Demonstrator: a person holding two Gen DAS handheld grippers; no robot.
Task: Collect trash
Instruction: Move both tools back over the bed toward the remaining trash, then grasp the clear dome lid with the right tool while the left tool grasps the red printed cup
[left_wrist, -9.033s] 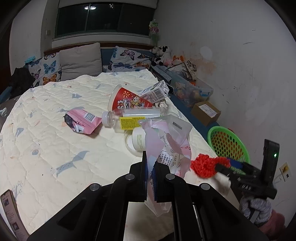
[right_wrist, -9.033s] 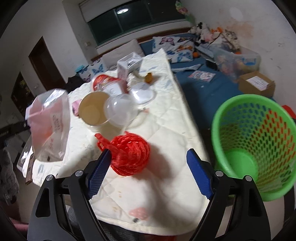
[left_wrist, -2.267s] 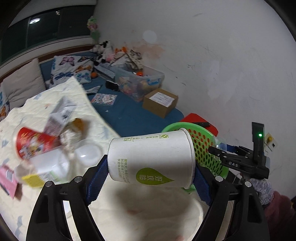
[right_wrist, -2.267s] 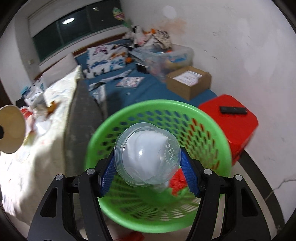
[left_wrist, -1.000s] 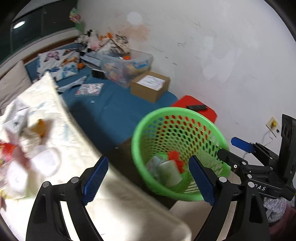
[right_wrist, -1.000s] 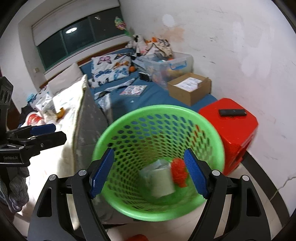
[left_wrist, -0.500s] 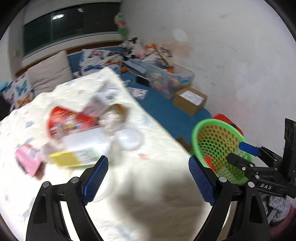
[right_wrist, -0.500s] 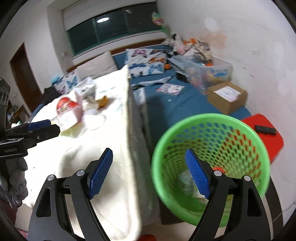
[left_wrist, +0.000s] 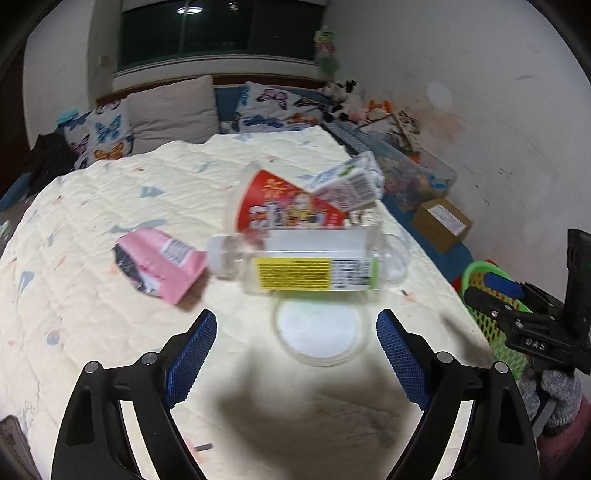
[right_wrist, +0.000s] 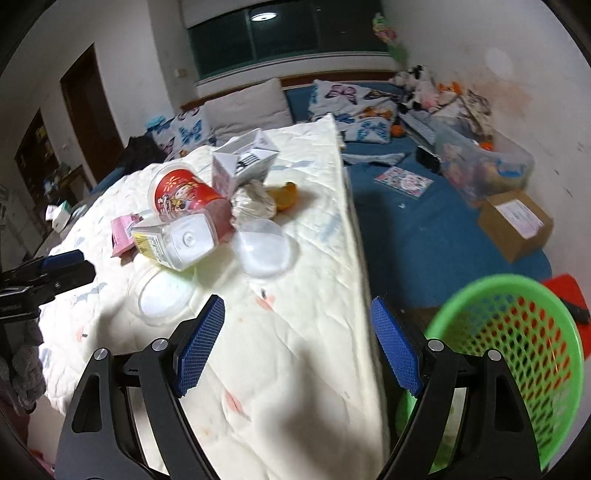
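Bare quilt lay open on the bed in front of the left gripper, with only a flat clear lid just ahead between its fingers. Beyond it a plastic bottle lay crosswise, backed by a red cup and a carton. The green basket stood beside the bed edge, its mouth unobstructed.

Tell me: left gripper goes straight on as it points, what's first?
Probably the round clear lid lying flat on the quilt, centred ahead of the open left gripper; the plastic bottle lies beyond. Depth uncertain.
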